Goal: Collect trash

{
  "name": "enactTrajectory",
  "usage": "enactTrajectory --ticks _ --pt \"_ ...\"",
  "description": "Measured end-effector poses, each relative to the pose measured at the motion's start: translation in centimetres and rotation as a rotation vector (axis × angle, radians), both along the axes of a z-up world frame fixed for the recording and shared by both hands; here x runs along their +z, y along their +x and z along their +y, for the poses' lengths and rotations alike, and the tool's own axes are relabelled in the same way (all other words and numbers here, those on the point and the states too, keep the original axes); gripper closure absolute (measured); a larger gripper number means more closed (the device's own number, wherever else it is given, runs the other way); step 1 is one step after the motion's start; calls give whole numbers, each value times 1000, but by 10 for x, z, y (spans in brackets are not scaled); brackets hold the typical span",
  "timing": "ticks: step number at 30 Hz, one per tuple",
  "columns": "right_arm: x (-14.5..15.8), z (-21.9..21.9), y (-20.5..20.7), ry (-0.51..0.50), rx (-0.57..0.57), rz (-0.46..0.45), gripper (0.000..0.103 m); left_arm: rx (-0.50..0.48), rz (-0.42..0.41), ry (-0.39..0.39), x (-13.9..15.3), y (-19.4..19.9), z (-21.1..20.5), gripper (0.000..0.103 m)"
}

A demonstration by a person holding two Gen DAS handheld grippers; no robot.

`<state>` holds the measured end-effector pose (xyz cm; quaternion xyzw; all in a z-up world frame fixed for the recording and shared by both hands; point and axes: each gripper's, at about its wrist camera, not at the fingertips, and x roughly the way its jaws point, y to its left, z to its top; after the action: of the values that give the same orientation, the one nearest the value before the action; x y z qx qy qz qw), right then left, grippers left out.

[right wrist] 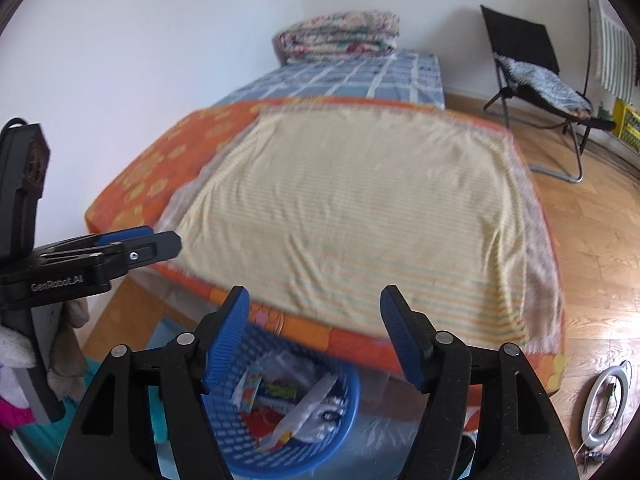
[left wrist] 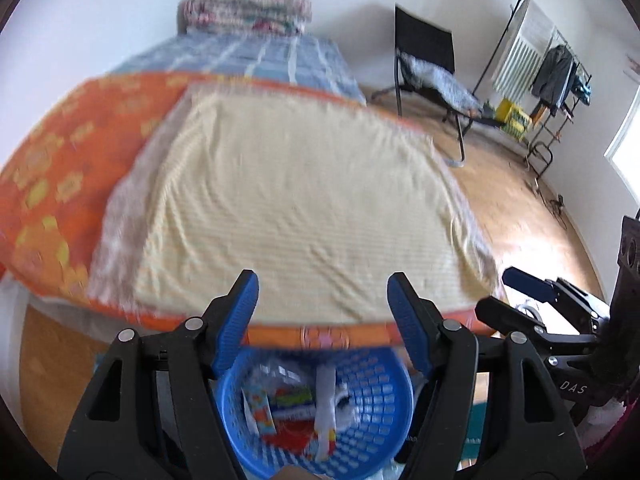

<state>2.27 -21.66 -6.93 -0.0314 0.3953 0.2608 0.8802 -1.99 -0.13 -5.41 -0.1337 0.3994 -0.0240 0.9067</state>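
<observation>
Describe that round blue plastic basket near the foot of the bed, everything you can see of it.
The round blue plastic basket has latticed walls full of small square holes and an open top. It stands upright on the floor just below the bed's orange edge. Inside lies a loose heap of trash: colourful printed wrappers, something red, and crumpled clear and white plastic, one strip leaning on the rim. Both grippers are above it; neither touches it.

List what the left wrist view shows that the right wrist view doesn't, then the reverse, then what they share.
Left wrist view only: a clothes rack hung with garments, and a window edge. Right wrist view only: a ring light on the floor. Both: the blue basket holding wrappers, the striped yellow blanket, the folding chair, and each open, empty tool, left and right.
</observation>
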Motion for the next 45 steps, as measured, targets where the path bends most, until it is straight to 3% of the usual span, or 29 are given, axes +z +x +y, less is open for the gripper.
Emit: enactTrajectory --ticks 1,3,7,14,23,28,45 --pt "6 -2 3 9 -10 -14 31 10 -29 7 7 1 1 21" --pt "15 -6 6 20 -26 -38 31 21 -84 17 21 2 2 15" --pt "31 -13 16 32 -61 -89 23 29 -147 39 42 6 1 14" --pt "55 -20 33 39 -98 -171 23 30 -207 82 63 20 -2 6" --pt "66 -20 57 56 -135 -217 22 29 -234 165 73 40 -14 2" --pt "59 -20 70 88 -153 -166 22 27 -218 138 68 47 -12 1" --pt "48 -17 79 77 -166 -127 22 48 -171 119 56 55 -8 1"
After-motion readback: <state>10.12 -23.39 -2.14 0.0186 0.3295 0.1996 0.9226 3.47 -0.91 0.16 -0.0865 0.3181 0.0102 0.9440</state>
